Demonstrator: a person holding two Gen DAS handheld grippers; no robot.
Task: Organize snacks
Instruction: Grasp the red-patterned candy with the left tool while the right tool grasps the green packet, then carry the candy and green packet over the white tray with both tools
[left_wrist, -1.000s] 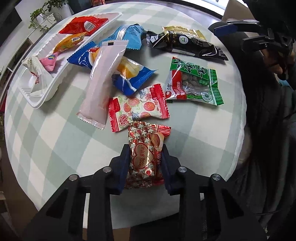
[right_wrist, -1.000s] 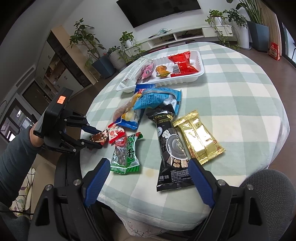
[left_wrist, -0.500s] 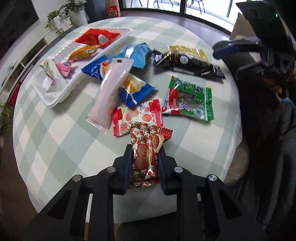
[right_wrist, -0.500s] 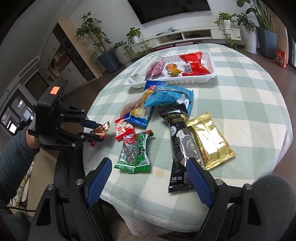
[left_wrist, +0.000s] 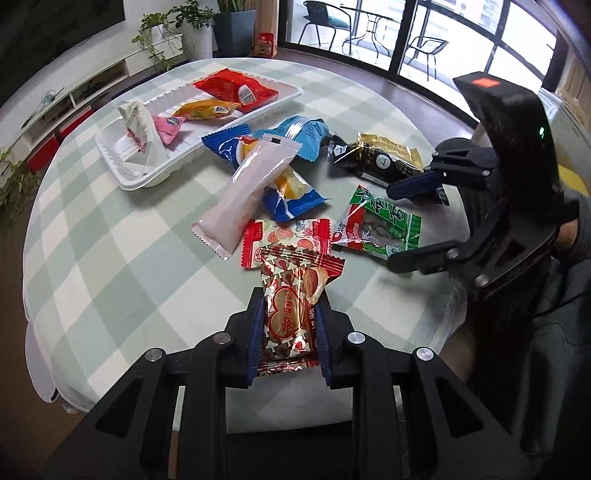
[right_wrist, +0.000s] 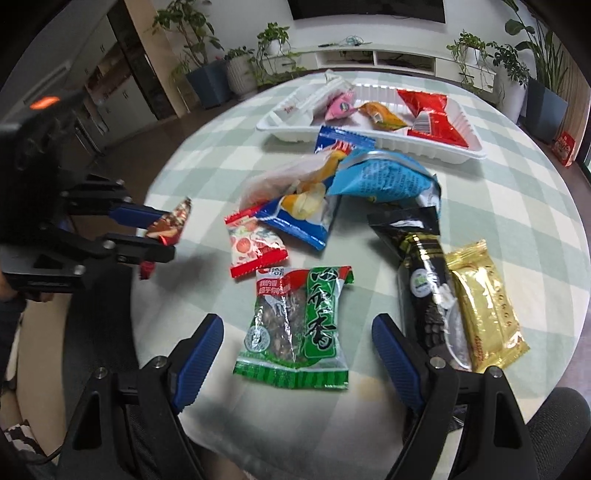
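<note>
Left gripper (left_wrist: 290, 328) is clamped on a red-and-gold heart-print snack pack (left_wrist: 295, 306), blue pads pressing both long sides; pack is lifted clear of the table (left_wrist: 110, 258), above its near edge. In the right wrist view the same gripper (right_wrist: 162, 236) sits off the table's left edge with the pack (right_wrist: 168, 225) sticking out past the fingertips.

Right gripper (right_wrist: 295, 354) has its jaws wide apart, nothing between the pads, hanging above the green seed packet (right_wrist: 295, 325), which lies flat near the table's near edge. Left wrist view shows it (left_wrist: 402, 221) at the table's right edge, fingers either side of that green packet's (left_wrist: 380, 225) end, not touching as far as I can tell.

Outward from there: red-edged candy bag (right_wrist: 255, 247) just beside the green packet; blue chip bag (left_wrist: 284, 192) with a long pale pink pouch (left_wrist: 247, 195) lying across it, mid-table; light blue bag (right_wrist: 384, 181) touching them. Black coffee-style sachet (right_wrist: 424, 291) and gold packet (right_wrist: 484, 314) lie side by side, overlapping, toward the right edge.

White tray (left_wrist: 147, 177) at the far edge holds a red bag (left_wrist: 236, 88), an orange candy (left_wrist: 207, 109), a pink candy (left_wrist: 168, 127) and a white wrapper (left_wrist: 138, 125).
</note>
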